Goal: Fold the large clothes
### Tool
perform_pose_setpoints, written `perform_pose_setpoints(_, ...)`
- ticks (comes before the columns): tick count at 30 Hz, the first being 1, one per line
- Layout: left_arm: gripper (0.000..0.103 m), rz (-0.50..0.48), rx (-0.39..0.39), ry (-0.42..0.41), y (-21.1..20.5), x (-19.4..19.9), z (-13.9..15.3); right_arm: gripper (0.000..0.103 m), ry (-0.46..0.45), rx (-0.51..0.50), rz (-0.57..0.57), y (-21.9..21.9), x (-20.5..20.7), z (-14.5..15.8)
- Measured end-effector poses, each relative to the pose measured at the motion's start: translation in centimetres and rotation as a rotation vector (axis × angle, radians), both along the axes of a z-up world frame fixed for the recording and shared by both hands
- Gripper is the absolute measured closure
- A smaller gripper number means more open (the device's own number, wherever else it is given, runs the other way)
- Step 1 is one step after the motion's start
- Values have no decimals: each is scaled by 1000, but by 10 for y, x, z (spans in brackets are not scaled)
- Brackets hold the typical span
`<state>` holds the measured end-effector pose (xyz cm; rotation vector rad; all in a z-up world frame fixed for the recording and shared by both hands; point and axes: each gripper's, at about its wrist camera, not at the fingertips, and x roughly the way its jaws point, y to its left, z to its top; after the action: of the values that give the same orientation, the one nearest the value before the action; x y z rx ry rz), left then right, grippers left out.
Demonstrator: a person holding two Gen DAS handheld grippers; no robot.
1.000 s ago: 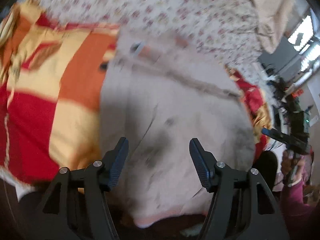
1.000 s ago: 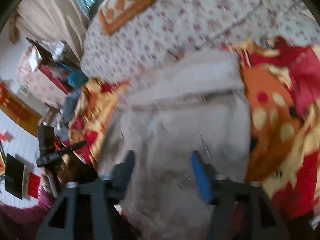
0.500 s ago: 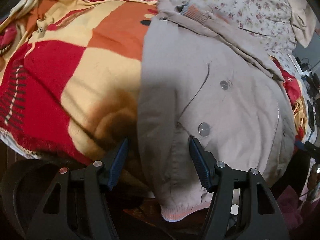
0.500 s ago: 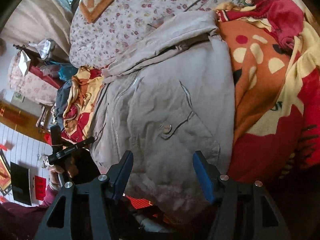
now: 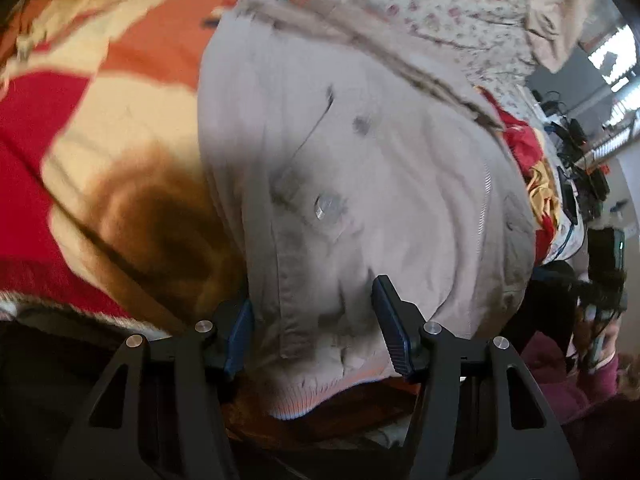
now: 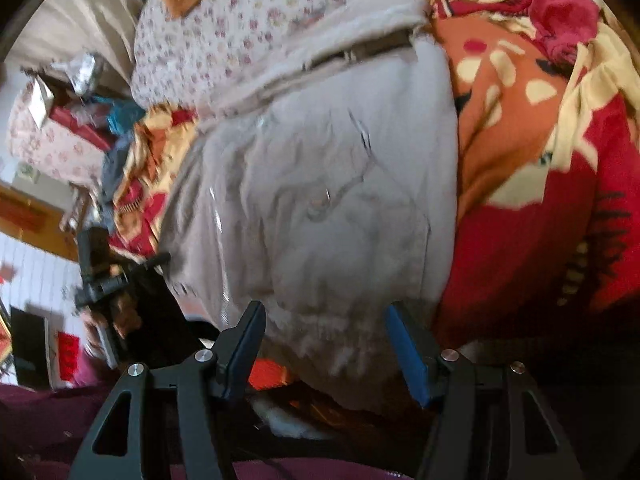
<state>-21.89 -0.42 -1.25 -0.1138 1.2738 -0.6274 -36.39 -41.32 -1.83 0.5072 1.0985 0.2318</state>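
Beige cotton makes up the jacket [image 5: 360, 184], a large, soft, wrinkled garment lying spread on a bed, its lower hem hanging over the near edge. It has round metal snap buttons [image 5: 326, 210], a stitched front placket, a zip line down one side, and a ribbed hem band with a pale orange stripe. Under it lies a fleecy blanket [image 5: 100, 140] in blocks of red, orange and cream, and beyond that a white bedsheet [image 6: 224, 28] printed with small pink flowers. From the left wrist view, the left gripper [image 5: 312, 326] points down at the hem; its black ridged jaws are closing with the jacket's placket edge between them, though the pads do not appear to press the cloth yet. From the right wrist view, the right gripper [image 6: 324, 342] stands with jaws moderately wide, straddling the gathered hem at the jacket's other corner without pinching it. Motion blur softens both views.
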Motion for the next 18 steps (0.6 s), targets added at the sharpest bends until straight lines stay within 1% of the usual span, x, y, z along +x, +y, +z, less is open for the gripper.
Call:
perform_pose_setpoints(2, 47, -15, 22, -9, -2, -6, -2, 43, 42, -17, 21, 6, 0, -10)
perform_pose_setpoints(4, 47, -33, 39, -25, -2, -10, -1, 43, 101, -18, 39, 12, 1, -27)
perform_pose_setpoints(6, 47, -36, 44, -18, -2, -12, -2, 43, 131, -35, 41, 15, 4, -38)
perform_pose_setpoints(8, 47, -25, 43, -12, 0, -11, -2, 43, 157, -87, 25, 14, 6, -43)
perform_pose_setpoints(10, 47, -18, 38, -10, 2, -12, -2, 43, 176, -156, 4, 9, 4, -41)
perform_pose_setpoints(12, 47, -15, 40, -5, 3, -11, -5, 42, 172, -122, -1, 2, 2, -42)
perform_pose_setpoints(14, 47, -14, 49, -2, 0, -11, -6, 43, 175, -86, -23, -1, 5, -48)
perform_pose_setpoints(15, 47, -21, 51, -9, 0, -13, -4, 43, 168, -50, -6, 3, 6, -50)
perform_pose_setpoints(16, 47, -36, 50, -15, -2, -14, -2, 43, 145, 36, 57, 14, 5, -48)
perform_pose_setpoints(17, 47, -55, 51, -19, -2, -16, -1, 44, 109, 70, 105, 25, 4, -40)
perform_pose_setpoints(18, 47, -70, 53, -22, -3, -17, 0, 45, 81, 69, 144, 32, 1, -34)
